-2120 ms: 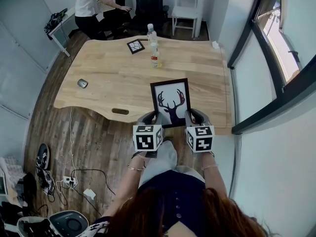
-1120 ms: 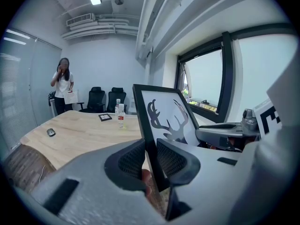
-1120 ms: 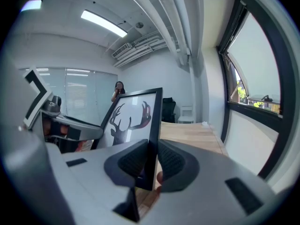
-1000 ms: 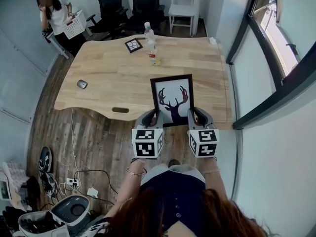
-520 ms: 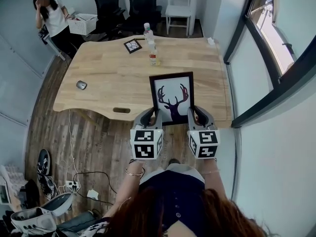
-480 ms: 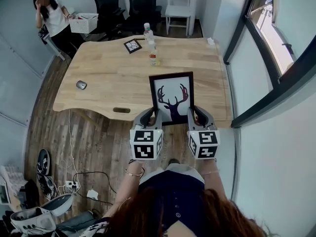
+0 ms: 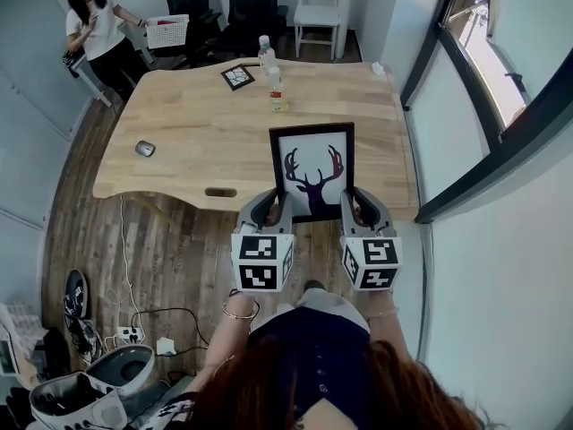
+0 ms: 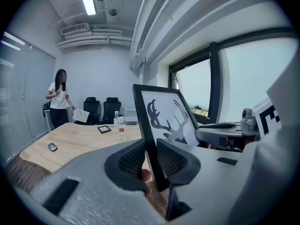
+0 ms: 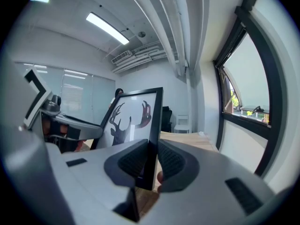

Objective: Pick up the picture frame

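A black picture frame [image 7: 312, 170] with a dark deer print on white is held up above the near edge of the wooden table [image 7: 197, 141]. My left gripper [image 7: 274, 208] is shut on the frame's lower left edge, and my right gripper [image 7: 352, 206] is shut on its lower right edge. In the left gripper view the frame [image 8: 161, 121] stands upright between the ribbed pads [image 8: 133, 159]. The right gripper view shows the frame [image 9: 136, 121] pinched edge-on between that gripper's pads [image 9: 171, 161].
On the table lie a grey mouse [image 7: 145, 148], a small dark picture [image 7: 237, 76] and two bottles [image 7: 277, 90] at the far side. A person [image 7: 97, 30] with a white basket stands at the far left by black chairs [image 7: 252, 7]. A window wall [image 7: 466, 106] runs along the right.
Both grippers have lifted the frame higher off the table, and it now stands more upright. The person at the far left has moved about with the basket.
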The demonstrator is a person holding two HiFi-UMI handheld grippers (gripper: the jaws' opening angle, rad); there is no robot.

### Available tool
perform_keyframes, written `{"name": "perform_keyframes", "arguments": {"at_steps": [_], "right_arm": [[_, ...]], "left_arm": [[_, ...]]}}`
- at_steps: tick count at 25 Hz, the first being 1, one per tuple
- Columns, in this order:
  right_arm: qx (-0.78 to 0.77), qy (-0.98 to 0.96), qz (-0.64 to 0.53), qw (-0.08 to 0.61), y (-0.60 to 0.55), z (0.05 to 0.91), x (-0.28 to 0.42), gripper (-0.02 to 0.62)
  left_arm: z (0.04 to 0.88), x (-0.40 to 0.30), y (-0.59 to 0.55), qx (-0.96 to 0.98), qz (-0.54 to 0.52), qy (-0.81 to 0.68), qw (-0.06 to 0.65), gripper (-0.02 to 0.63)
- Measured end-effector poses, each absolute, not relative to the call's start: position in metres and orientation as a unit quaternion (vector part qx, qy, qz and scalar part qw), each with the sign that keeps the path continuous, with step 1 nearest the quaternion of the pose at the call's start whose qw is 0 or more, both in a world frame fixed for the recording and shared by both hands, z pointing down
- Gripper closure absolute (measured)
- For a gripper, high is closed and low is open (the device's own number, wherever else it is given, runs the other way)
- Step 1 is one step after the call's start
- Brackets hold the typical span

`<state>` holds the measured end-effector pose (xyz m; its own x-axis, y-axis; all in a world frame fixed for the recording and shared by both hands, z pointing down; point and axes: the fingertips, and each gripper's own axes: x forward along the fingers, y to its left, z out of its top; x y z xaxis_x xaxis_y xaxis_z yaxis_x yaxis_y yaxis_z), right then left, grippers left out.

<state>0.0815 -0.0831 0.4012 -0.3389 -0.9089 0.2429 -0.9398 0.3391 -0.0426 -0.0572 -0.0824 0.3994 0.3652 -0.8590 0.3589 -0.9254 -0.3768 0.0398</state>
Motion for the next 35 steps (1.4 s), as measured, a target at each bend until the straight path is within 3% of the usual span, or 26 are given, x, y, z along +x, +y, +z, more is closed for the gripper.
{"name": "perform_keyframes", "arguments": {"at_steps": [35], "right_arm": [[0.582, -0.807, 0.064, 0.078, -0.026, 0.382, 0.065, 0.524]], "left_arm": [[0.382, -0.074, -0.029, 0.829, 0.125, -0.537, 0.097, 0.515]]}}
